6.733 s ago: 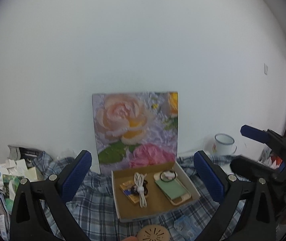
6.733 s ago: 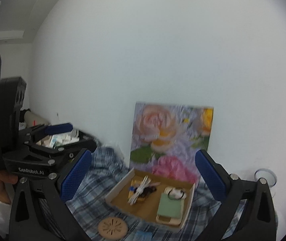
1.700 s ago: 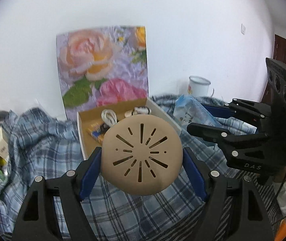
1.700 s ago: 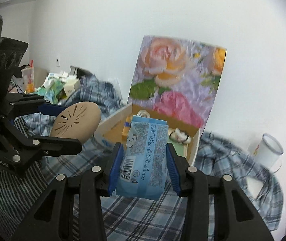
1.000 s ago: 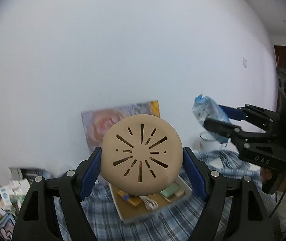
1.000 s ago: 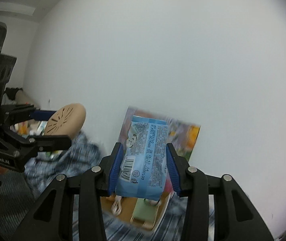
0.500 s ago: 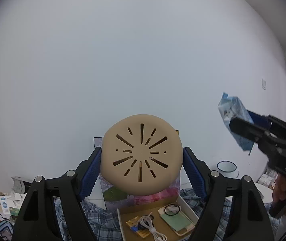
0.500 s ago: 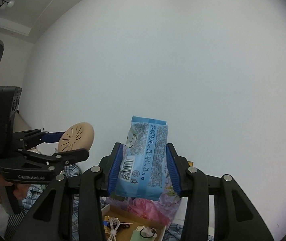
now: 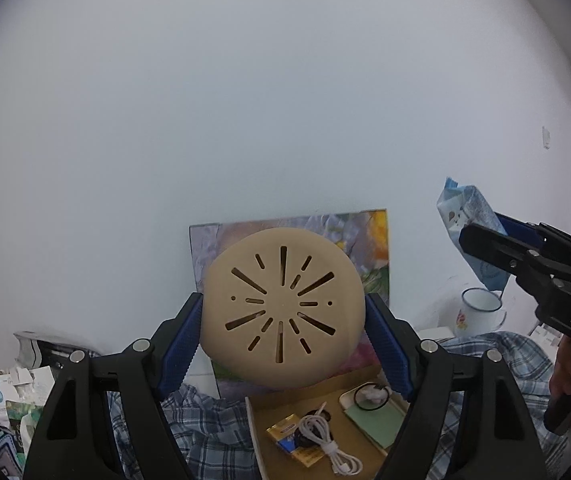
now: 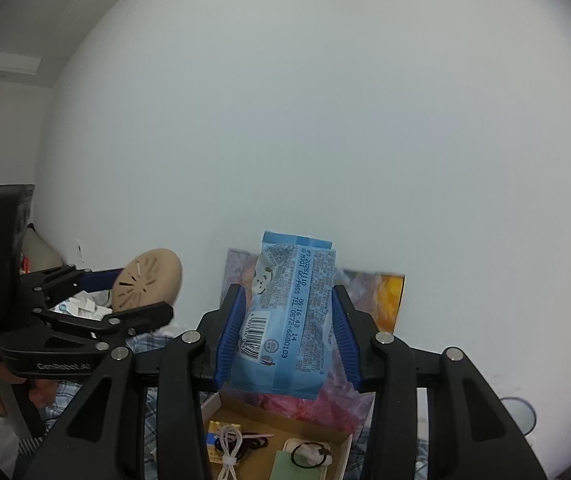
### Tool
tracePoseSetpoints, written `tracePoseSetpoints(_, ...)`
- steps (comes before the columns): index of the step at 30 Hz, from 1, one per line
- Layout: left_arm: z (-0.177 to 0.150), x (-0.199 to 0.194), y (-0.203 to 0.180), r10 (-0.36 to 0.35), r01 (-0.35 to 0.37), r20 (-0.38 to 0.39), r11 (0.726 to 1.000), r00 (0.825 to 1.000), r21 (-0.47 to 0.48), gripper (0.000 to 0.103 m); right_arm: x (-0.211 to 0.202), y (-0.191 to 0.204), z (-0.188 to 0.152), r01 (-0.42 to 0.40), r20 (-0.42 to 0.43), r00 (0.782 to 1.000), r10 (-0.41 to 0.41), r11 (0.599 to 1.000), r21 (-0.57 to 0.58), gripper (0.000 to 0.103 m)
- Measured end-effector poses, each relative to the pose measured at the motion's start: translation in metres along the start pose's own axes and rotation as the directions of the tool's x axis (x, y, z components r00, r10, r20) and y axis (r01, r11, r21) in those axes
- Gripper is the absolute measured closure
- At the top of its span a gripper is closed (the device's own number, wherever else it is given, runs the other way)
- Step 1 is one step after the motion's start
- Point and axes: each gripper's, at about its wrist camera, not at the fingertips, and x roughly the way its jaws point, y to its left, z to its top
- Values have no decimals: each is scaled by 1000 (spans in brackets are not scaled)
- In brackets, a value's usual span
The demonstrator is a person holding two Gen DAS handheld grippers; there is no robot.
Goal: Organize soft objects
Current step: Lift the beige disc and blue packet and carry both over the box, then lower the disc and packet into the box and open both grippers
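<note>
The left gripper pinches the tan slotted disc by its edges and the right gripper pinches the blue packet by its sides, both held above the near cardboard tray, likely for dropping in.

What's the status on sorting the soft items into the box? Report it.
Done: a coiled white cable and green phone case already lie in the cardboard box. In hand: the left gripper clamps the tan slotted disc, the right gripper the blue packet. Left: setting both down.
</note>
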Motion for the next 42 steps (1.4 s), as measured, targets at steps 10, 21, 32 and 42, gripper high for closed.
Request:
tracePoseSetpoints(10,-31,46,8,-31,29,-112,999,993,-26,23,46,-15,-27,-34,-137,990,42,997,63,60)
tracePoseSetpoints(21,-68,87,-11,-64,59,-247,998,967,-27,23,83,-16,-72,-75,-251,962,106,989,129,60)
tracePoseSetpoints(32,-105,128,-17,-78,68,-344,997,936,-41,22,106,-23,-106,-96,-343,925,160,976,197,60)
tracePoseSetpoints(42,-127,148,-18,-86,74,-414,996,906,-45,22,121,-27,-127,-71,-406,902,147,978,196,60)
